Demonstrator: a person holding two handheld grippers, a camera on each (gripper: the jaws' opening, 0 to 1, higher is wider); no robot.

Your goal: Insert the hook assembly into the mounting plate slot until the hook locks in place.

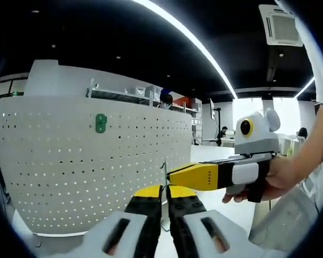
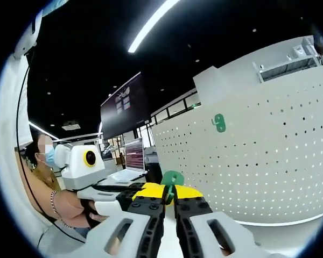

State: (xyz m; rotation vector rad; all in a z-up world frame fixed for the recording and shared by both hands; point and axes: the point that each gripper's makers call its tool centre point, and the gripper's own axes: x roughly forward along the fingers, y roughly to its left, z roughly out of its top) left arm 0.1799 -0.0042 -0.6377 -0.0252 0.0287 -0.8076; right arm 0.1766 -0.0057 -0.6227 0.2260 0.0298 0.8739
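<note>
Your left gripper (image 1: 162, 189) has its yellow-tipped jaws pinched on a thin metal hook wire (image 1: 164, 171) that stands upright between the tips. Your right gripper (image 2: 167, 192) is clamped on a green plastic hook piece (image 2: 171, 178) poking up between its jaws. The white perforated pegboard panel (image 1: 70, 166) stands ahead, apart from both grippers, with a small green clip (image 1: 100, 122) already seated in its upper holes.
</note>
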